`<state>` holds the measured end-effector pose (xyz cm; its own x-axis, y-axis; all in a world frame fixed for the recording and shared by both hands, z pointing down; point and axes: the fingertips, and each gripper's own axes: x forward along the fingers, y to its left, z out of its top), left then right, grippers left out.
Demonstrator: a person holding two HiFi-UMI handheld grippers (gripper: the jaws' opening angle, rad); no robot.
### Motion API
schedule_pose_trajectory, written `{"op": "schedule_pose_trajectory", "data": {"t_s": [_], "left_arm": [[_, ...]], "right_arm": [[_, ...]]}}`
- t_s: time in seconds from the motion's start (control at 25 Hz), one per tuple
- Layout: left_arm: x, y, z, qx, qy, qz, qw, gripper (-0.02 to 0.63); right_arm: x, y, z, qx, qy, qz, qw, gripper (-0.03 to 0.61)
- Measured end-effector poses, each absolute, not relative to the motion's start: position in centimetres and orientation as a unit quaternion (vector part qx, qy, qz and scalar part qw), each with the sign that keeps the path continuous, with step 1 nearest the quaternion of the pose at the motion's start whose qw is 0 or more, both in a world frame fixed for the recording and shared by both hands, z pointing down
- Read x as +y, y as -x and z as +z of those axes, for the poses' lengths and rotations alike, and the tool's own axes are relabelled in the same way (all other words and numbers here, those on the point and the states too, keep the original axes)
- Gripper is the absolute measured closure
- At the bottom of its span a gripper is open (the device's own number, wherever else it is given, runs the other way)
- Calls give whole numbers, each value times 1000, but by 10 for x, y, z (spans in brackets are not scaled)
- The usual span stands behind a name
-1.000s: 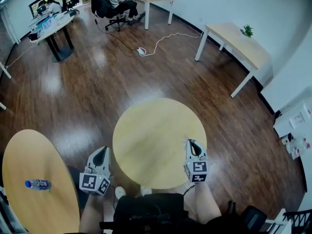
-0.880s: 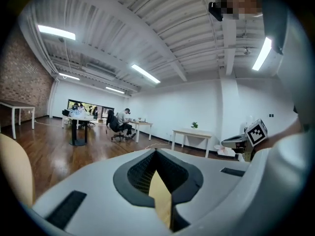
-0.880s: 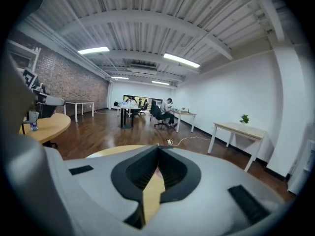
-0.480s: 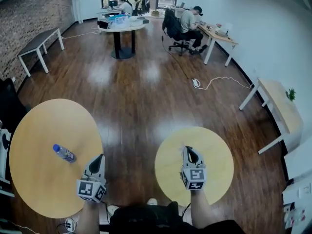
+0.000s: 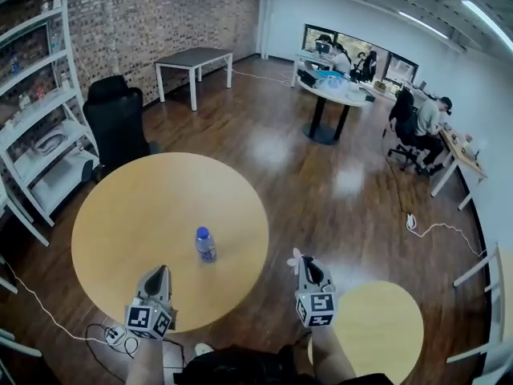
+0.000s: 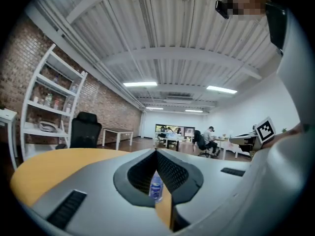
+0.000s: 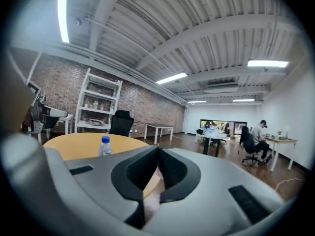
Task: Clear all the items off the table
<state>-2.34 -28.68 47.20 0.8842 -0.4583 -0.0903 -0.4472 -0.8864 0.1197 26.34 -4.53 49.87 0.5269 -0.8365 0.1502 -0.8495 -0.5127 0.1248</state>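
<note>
A clear water bottle (image 5: 206, 245) with a blue cap and label stands upright on the big round yellow table (image 5: 136, 207), toward its near right side. My left gripper (image 5: 160, 270) hovers over the table's near edge, left of the bottle and short of it, jaws shut and empty. My right gripper (image 5: 307, 261) is off the table's right edge, over the wood floor, also shut and empty. In the left gripper view the bottle (image 6: 156, 186) shows low behind the closed jaws (image 6: 156, 152). In the right gripper view the bottle (image 7: 104, 146) stands left of the closed jaws (image 7: 158, 148).
A smaller round yellow table (image 5: 377, 327) sits at the lower right. A black office chair (image 5: 116, 119) and white shelving (image 5: 40, 143) stand beyond the big table on the left. Cables (image 5: 72, 327) lie on the floor by its near left. People sit at desks (image 5: 337, 87) far back.
The view has swung left: the bottle's table has come from the left edge to the front, and the small table has slid to the lower right. Both grippers stay shut.
</note>
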Motion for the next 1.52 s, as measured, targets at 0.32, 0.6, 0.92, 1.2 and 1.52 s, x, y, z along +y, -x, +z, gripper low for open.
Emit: {"op": "schedule_pose_trajectory", "data": {"t_s": [0.32,0.6,0.92,1.2,1.52], "left_arm": [[-366,163,488,-362,-929,-60,43,612],[-396,260,484,-458,-886,-71,31,612],[-384,316,500,-529,-844,-72,48,612],[-376,314,506,-540,-837,-70,58,612],[-359,292,578,-535,-834,-1,133,612]], "right_arm": [[-215,-169,493,-603,-793,2,88,575],[-322,-80,502,-692,-717,1,85,575],[-374,-37,516,-743,-660,8,111,575],[-383,-14,529,-767,-628,17,127,575],[-360,-20,602,-764,-618,75,172,575]]}}
